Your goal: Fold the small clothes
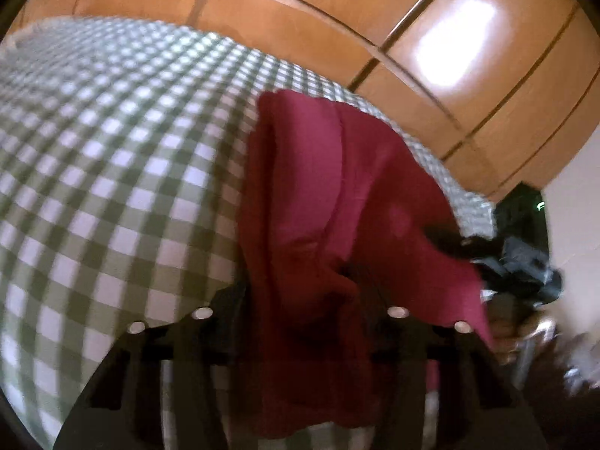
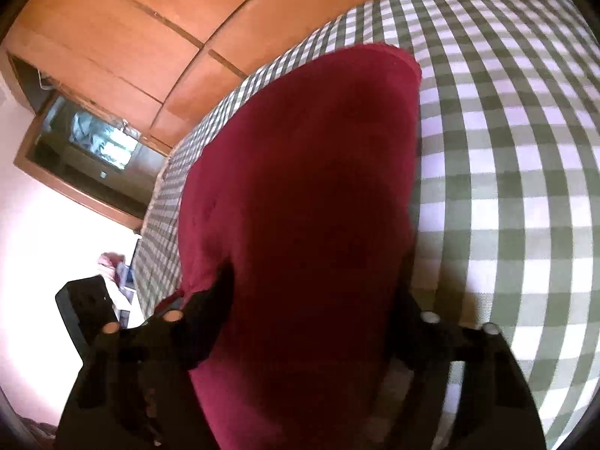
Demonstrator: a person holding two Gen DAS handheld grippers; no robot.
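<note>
A dark red garment (image 1: 337,187) lies partly on the green-and-white checked bedcover (image 1: 112,187), with its near end lifted. That end runs bunched between the fingers of my left gripper (image 1: 296,292), whose jaws are closed on the fabric; the pads are hidden by it. At the right of this view, my right gripper (image 1: 487,258) is at the garment's other edge. In the right wrist view the red garment (image 2: 300,187) fills the gap of my right gripper (image 2: 315,296), held between both fingers and stretching away over the bedcover (image 2: 506,150).
A wooden wardrobe (image 1: 337,18) with panelled doors stands behind the bed, also seen as the wardrobe (image 2: 131,18) in the right wrist view. A dark framed niche (image 2: 93,146) and a white wall (image 2: 45,243) lie left of the bed. A hand (image 1: 506,337) shows at the lower right.
</note>
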